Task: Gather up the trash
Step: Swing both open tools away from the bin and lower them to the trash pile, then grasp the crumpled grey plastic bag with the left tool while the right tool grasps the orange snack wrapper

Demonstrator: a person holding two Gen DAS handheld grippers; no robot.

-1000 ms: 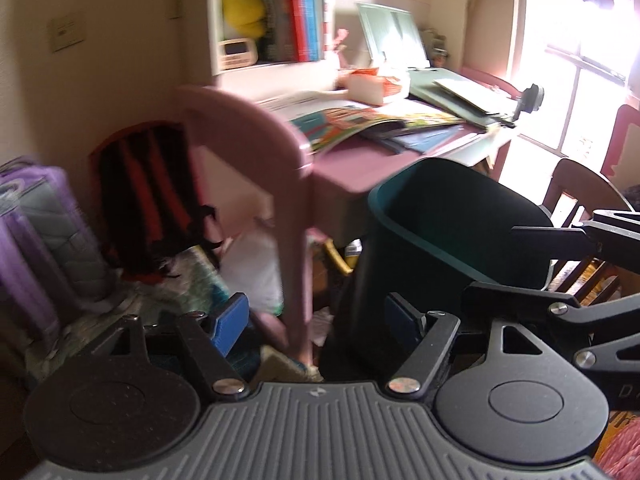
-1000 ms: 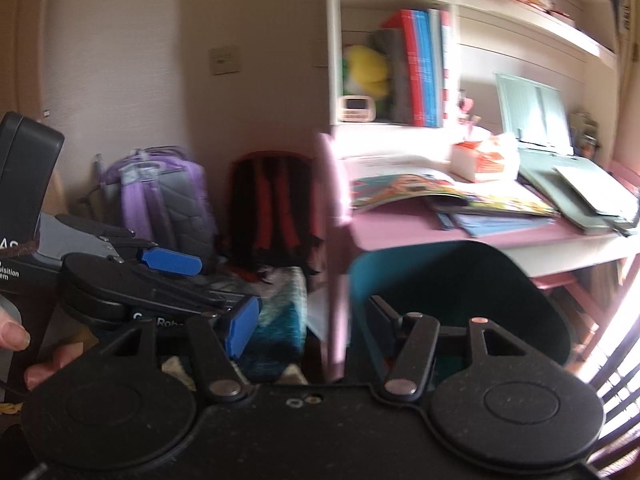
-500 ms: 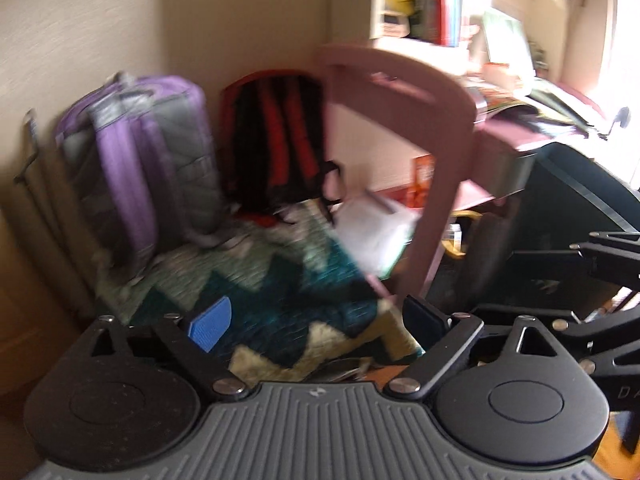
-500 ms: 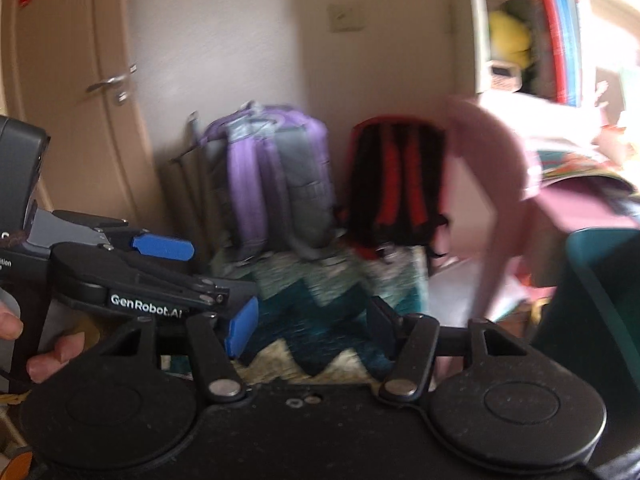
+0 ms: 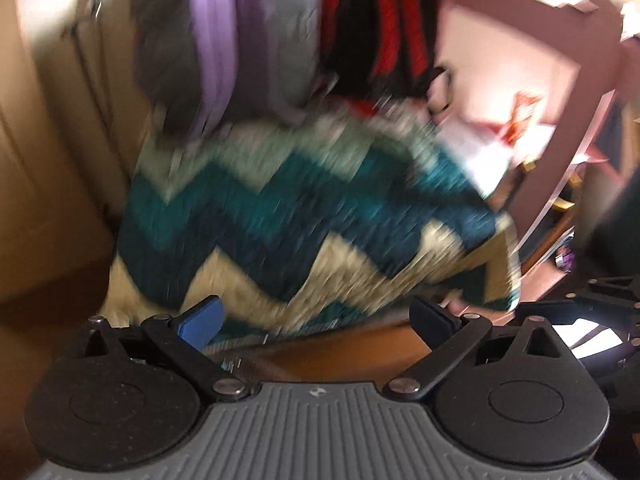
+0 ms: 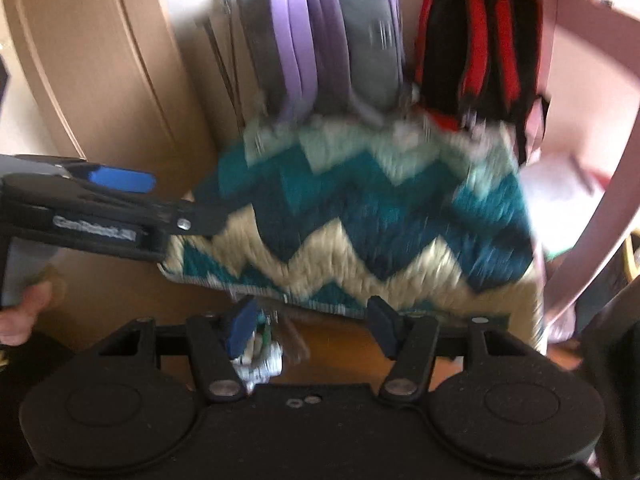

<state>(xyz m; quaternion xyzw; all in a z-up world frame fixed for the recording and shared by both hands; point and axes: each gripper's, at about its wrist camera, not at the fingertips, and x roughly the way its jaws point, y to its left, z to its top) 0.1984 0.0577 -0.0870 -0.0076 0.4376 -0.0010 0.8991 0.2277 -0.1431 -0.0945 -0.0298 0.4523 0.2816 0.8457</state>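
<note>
Both views are motion-blurred. The left gripper point(image 5: 316, 320) is spread wide and empty above the brown wooden floor point(image 5: 352, 352). The right gripper point(image 6: 312, 326) is likewise spread; a crumpled white-and-green wrapper point(image 6: 262, 360) lies on the floor just below its left finger. Ahead lies a teal-and-cream zigzag woven rug point(image 6: 380, 220), with a purple-grey backpack point(image 6: 328, 40) and a red-black backpack point(image 6: 476, 48) beyond. A pink desk leg point(image 6: 596, 200) bounds the right.

We have swung both grippers down from the desk and bin toward the zigzag rug point(image 5: 304, 216), which now fills both views, with crumpled litter point(image 6: 260, 356) appearing at its near edge.
</note>
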